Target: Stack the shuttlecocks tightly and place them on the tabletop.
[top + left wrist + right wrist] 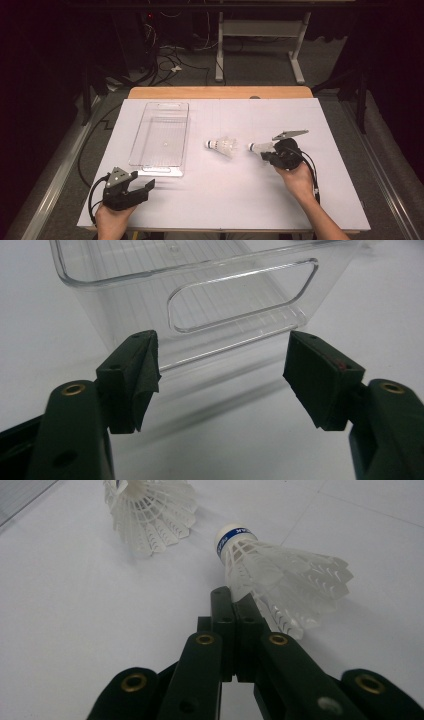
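Two white shuttlecocks lie mid-table on the white sheet. The nearer shuttlecock [280, 580] [260, 147] has a blue band at its cork and points left. My right gripper [233, 596] [267, 154] is shut, its tips pinching the near edge of that shuttlecock's skirt. The other shuttlecock [150, 510] [223, 145] lies free just beyond. A clear plastic tray [200, 285] [161, 134] stands empty at the left. My left gripper [222, 375] [142, 186] rests open at the front left, facing the tray's near end wall with its handle slot, a short gap away.
The white sheet [225, 195] covers the table; a strip of wooden tabletop [220, 92] shows at the far edge. Cables and a desk frame [260, 50] stand on the floor behind.
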A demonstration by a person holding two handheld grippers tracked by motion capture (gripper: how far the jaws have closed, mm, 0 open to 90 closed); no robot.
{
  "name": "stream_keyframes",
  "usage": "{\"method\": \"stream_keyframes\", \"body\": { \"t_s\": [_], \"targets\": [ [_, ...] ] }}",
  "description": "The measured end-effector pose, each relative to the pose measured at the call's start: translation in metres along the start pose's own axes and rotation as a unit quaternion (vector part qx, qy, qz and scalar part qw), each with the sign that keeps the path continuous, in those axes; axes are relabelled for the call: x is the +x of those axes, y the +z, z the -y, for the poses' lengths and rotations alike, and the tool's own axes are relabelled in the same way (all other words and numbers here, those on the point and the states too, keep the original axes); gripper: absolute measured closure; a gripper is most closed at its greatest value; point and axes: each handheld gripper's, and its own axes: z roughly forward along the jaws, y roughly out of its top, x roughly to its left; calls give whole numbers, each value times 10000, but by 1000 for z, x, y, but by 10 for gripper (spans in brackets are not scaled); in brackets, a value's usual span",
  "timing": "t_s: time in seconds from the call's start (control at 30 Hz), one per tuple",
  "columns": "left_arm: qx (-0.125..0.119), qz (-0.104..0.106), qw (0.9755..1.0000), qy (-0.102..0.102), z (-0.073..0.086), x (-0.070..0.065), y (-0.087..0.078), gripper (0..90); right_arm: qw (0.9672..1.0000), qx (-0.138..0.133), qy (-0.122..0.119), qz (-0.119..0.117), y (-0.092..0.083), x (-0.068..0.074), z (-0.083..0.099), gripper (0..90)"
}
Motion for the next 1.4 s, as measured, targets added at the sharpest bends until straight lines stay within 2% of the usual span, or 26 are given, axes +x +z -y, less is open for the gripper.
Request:
{"method": "stream_keyframes", "body": {
  "t_s": [0.5, 1.4],
  "targets": [
    [8, 5, 10000, 5, 0, 0, 0, 312, 9999, -30, -67, -96, 0, 8, 0, 900],
    [16, 7, 10000, 12, 0, 0, 0, 312, 9992, -15, -263, -294, 7, 24, -9, 900]
  ]
}}
